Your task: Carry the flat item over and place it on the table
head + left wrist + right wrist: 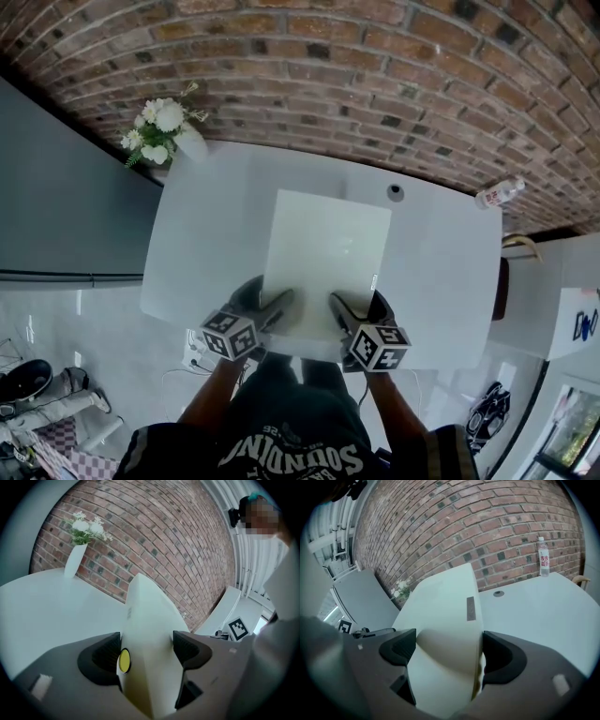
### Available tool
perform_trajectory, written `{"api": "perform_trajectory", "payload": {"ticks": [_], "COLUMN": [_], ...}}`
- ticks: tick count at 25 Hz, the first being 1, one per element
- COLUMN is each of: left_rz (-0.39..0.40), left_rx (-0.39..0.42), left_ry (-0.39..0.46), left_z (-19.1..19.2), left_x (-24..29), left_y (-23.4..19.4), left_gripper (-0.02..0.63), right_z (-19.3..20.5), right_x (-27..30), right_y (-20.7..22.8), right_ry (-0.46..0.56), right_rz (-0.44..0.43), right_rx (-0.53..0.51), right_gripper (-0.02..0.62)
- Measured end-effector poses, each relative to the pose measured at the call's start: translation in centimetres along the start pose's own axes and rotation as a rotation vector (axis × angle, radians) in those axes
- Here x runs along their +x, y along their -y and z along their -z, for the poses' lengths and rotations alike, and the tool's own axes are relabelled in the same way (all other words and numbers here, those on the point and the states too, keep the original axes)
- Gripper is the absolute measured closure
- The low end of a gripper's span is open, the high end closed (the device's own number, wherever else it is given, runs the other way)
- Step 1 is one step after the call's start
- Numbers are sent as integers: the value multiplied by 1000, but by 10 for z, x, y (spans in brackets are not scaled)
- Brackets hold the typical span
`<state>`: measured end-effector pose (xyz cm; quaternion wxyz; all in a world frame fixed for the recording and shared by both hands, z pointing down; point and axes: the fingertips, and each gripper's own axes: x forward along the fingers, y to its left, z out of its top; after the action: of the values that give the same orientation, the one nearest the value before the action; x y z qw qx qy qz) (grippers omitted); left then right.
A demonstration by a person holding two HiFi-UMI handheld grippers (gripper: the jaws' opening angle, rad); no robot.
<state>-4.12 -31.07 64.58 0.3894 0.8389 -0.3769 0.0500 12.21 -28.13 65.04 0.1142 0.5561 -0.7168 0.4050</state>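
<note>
A flat white box (pixel 326 248) hangs over the white table (pixel 206 244), held by its near edge from both sides. My left gripper (pixel 277 309) is shut on the box's near left corner; the box (pixel 147 620) fills the gap between its dark jaws, and a yellow round sticker (pixel 124 661) shows by the left jaw. My right gripper (pixel 339 311) is shut on the near right corner, with the box (pixel 445 616) pinched between its jaws. The box tilts up away from me in both gripper views.
A white vase of white flowers (pixel 161 127) stands at the table's back left corner. A small round cable port (pixel 396 192) sits in the tabletop. A water bottle (pixel 499 193) stands at the back right corner. A brick wall (pixel 375 75) runs behind the table.
</note>
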Motion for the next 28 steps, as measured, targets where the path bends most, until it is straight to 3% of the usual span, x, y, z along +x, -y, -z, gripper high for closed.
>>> {"api": "perform_trajectory", "payload": {"ticks": [15,28], "left_rz": [-121,-132], "left_rx": [-72,-67], "left_ry": [64,1], "left_z": [-4,-21], "left_x": [-46,-34], "left_y": [-54,-98], "left_gripper": [247,249], "right_z": [9,13], "right_x": [50,95], "right_y": [-53,-60], "right_ry": [-103,-143], "right_rz": [-100,-75], "right_rx": [-76,-26], "right_gripper": [143,144]}}
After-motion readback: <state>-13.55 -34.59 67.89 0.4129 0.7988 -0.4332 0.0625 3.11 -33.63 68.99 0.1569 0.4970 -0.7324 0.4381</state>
